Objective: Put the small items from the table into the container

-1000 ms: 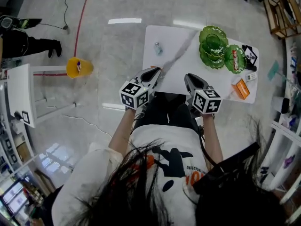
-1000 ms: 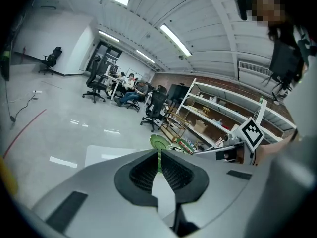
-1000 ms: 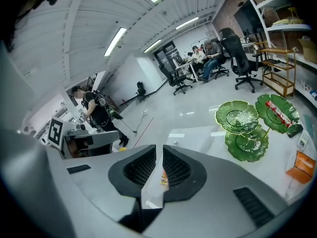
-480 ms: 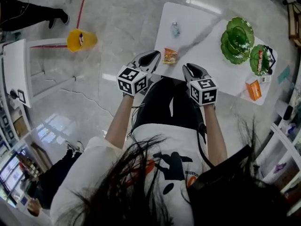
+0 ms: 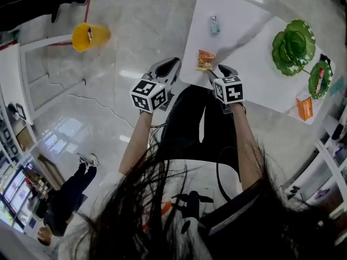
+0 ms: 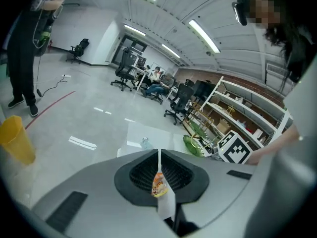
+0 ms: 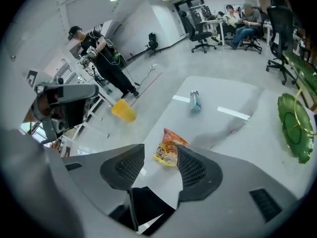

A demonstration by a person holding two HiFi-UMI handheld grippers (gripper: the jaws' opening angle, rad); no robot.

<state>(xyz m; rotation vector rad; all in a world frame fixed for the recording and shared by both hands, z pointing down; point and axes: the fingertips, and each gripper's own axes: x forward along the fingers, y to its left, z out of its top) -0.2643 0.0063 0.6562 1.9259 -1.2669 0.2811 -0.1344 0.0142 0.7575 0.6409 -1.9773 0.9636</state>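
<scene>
Snack packet (image 7: 169,151) lies just ahead between right tool's (image 7: 161,156) freshly opened jaws, ungripped; left tool (image 6: 158,163), shut, sits farther off.

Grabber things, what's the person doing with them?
A person holds a gripper in each hand at a white table. The right gripper has just been opening its jaws; an orange snack packet lies on the table just ahead of them, not gripped. The left gripper is shut and empty. Green leaf-shaped dishes sit farther along.
</scene>
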